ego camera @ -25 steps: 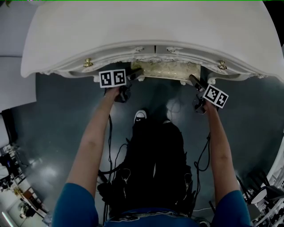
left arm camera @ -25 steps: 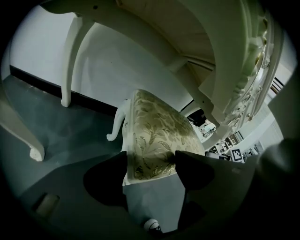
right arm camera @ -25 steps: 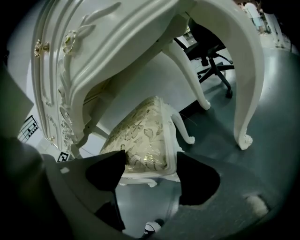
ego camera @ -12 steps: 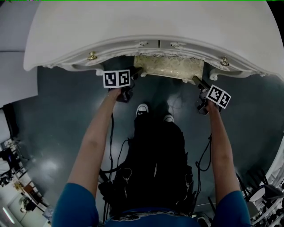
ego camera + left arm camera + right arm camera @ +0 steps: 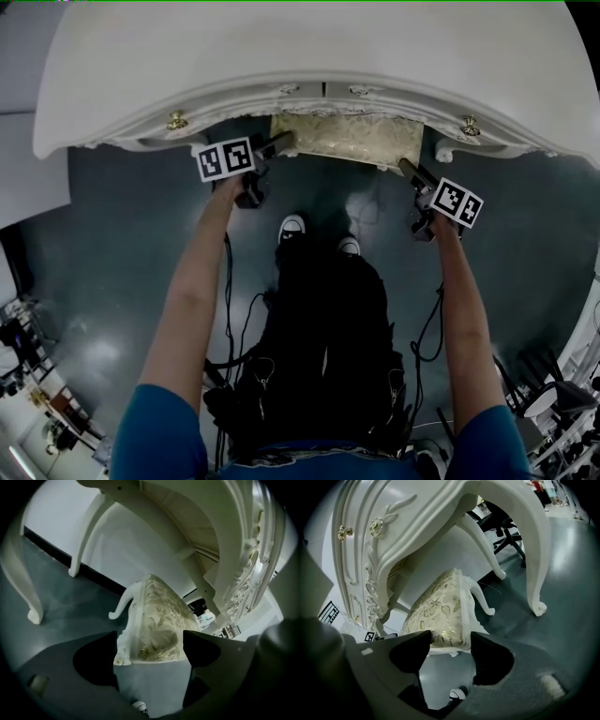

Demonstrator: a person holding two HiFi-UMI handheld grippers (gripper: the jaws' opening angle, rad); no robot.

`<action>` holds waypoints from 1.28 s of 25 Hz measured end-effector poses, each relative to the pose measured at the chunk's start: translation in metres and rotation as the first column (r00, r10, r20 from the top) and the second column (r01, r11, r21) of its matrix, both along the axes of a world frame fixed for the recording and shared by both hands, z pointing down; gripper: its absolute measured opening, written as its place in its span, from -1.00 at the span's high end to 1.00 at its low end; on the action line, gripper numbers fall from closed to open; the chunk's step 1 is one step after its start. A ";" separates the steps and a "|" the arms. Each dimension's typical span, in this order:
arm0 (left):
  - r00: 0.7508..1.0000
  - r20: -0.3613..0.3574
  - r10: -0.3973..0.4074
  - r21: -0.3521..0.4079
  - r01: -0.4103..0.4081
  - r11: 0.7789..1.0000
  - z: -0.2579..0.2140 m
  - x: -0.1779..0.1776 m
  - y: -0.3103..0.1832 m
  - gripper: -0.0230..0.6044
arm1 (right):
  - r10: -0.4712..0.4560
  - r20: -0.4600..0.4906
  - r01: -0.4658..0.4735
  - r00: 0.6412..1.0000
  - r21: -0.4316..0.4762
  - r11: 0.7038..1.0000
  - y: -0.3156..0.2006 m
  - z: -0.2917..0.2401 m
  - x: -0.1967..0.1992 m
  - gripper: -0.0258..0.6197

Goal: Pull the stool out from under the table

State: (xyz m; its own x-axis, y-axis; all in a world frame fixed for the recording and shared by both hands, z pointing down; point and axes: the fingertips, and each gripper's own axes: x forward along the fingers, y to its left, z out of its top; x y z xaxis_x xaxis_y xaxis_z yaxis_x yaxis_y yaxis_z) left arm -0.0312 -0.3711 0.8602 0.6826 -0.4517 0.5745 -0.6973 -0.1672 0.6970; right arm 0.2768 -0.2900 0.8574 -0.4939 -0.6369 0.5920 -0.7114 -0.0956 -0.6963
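The stool [image 5: 349,141], a white carved frame with a gold floral seat, juts partly out from under the white ornate table [image 5: 309,47]. My left gripper [image 5: 281,142] is at the seat's left front corner. In the left gripper view the stool [image 5: 157,616] lies between the jaws of the left gripper [image 5: 150,641], which have just been opening and stand wide without pressing on it. My right gripper [image 5: 405,167] is at the right front corner. In the right gripper view the right gripper [image 5: 450,641] has been closing, and its pads press on the end of the stool [image 5: 438,606].
Curved table legs [image 5: 28,588] [image 5: 534,550] stand on the grey floor on both sides of the stool. The person's shoes [image 5: 294,225] and dangling cables lie just behind the grippers. An office chair [image 5: 506,531] stands beyond the table. Clutter fills the lower corners.
More of the stool's seat shows in front of the table edge than a second ago. The left gripper's marker cube has tilted. The right hand has shifted slightly.
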 end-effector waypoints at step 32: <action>0.992 0.046 0.119 -0.223 -0.106 0.969 0.020 -0.005 0.191 -0.43 | -0.147 0.001 0.144 0.989 -0.189 0.971 0.173 0.014 -0.027 0.10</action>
